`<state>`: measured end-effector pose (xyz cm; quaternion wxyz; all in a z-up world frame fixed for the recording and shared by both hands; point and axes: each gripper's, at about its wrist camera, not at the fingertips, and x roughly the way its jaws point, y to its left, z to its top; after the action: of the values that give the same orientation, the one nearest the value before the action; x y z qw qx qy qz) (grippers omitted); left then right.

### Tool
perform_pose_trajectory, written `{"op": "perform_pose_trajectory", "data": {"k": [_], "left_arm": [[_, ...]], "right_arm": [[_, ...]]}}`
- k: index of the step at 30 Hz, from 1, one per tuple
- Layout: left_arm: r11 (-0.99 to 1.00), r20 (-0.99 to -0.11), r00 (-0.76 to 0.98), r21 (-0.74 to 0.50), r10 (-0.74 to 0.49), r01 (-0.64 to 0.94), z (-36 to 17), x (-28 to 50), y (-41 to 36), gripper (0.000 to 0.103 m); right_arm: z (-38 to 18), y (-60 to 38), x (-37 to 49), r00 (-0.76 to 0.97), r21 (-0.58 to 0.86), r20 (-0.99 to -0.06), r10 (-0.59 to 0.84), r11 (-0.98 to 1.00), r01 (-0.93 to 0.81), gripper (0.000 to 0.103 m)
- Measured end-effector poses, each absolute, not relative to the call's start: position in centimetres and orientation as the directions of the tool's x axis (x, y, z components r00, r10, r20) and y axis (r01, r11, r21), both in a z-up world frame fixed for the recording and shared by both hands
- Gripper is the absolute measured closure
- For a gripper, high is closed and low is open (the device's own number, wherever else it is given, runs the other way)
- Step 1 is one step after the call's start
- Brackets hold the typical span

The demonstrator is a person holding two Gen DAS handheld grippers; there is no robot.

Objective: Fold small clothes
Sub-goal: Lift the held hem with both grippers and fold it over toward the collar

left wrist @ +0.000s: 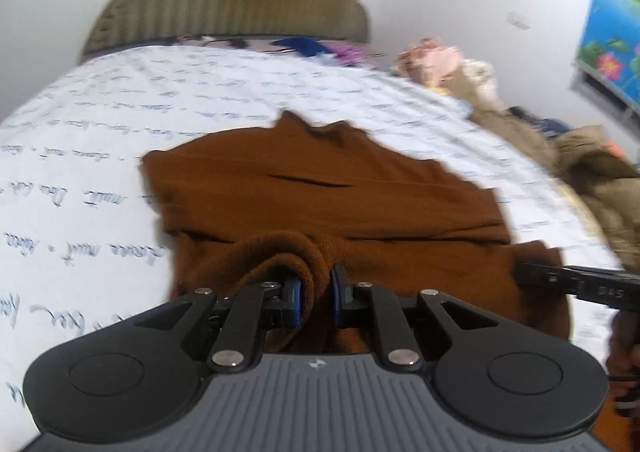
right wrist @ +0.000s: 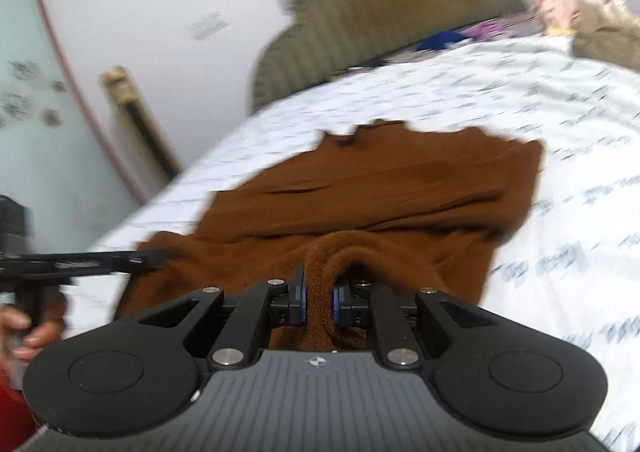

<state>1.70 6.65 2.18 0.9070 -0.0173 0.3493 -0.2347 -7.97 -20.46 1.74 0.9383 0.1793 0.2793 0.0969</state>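
- Left tool (left wrist: pixel 316 294) pinching near hem of brown top (left wrist: pixel 320 192), 6 o'clock.
- Right tool (right wrist: pixel 318 298) pinching same hem.
- Top flat on bed (left wrist: pixel 100 124), centre; sides look folded in.
- Left: fold hem toward 12 o'clock.

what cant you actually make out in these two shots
- Near hem of the brown garment: both wrist views, hidden behind each hand-held gripper body.
- Script on the bedsheet: both views, motion blur, unreadable.
- Clothes pile at the bed's far right: left wrist view, blurred, items indistinguishable.
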Motion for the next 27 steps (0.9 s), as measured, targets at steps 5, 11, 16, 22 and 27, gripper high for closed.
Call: {"op": "perform_pose_trajectory", "data": {"k": [5,11,16,22,27], "left_arm": [[0.902,-0.7,0.57,-0.302,-0.43,0.31,0.1,3.9,8.7,0.077],[0.889,-0.661,0.595,-0.353,-0.457,0.29,-0.9,2.2,12.2,0.027],[0.815,-0.63,0.522,-0.498,-0.575,0.296,-2.7,-0.1,15.8,0.029],[0.801,-0.61,0.519,-0.482,-0.598,0.356,-3.4,-3.1,15.4,0.04],[0.819,-0.632,0.522,-0.418,-0.573,0.394,-3.6,-4.0,13.2,0.09]], "right_arm": [[-0.3,-21.0,-7.3,0.801,0.374,-0.554,0.228,0.927,-0.006,0.064],[-1.5,-22.6,-10.4,0.804,0.448,-0.541,0.245,0.893,0.03,0.047],[-3.3,-24.2,-13.0,0.788,0.562,-0.53,0.314,0.825,0.05,0.046],[-3.6,-21.5,-14.9,0.774,0.575,-0.519,0.363,0.818,0.002,0.046],[-3.3,-18.2,-14.3,0.755,0.503,-0.555,0.349,0.864,-0.03,0.082]]}}
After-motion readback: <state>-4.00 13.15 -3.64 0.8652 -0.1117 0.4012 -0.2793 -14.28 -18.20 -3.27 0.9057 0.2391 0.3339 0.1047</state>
